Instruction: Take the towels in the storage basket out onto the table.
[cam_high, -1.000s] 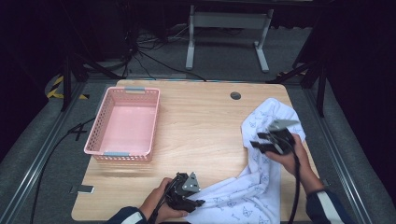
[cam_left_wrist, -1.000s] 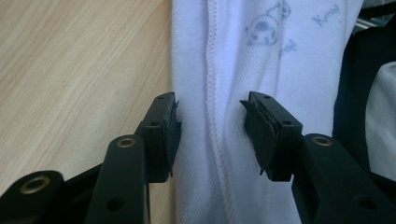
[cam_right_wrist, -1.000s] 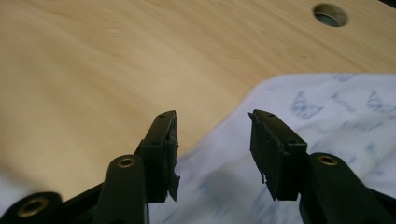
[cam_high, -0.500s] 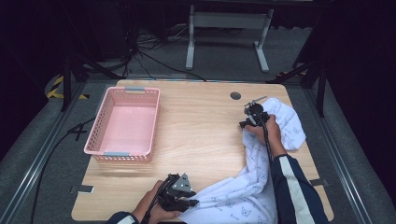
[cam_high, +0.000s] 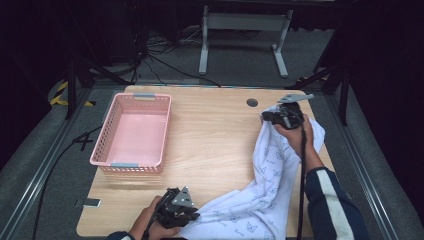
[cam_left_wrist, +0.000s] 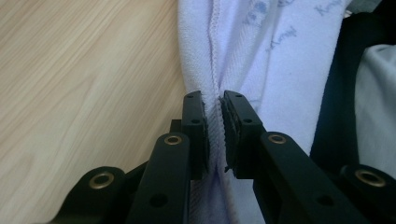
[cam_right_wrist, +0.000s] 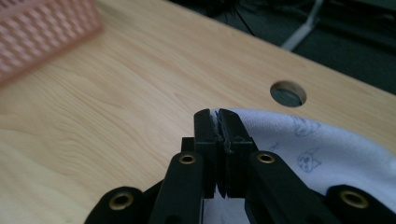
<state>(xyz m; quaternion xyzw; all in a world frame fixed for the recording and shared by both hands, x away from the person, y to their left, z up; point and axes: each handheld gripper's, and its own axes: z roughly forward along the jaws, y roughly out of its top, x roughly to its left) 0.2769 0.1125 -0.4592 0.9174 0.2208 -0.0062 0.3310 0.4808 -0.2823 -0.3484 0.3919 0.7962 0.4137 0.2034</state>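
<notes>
At the near edge of the table, the left gripper pinches a hem of the white printed cloth; in the left gripper view its jaws press together on a stitched fold of that cloth, gathered between the pads. To do this step well, that near corner should stay anchored low while the far hand draws the fabric taut, without jerking, so neither hem slips out and the slack in the middle flattens rather than bunches.

The cloth lies on the right half of the table, draped and rumpled, part of it hanging over the right edge. Its long axis runs from the near middle up to the far right, one end at each gripper.

Farther off, the right gripper holds the other end near the round cable hole; the right gripper view shows its jaws clamped on a thin cloth edge. The pink basket sits empty at far left, well apart.
</notes>
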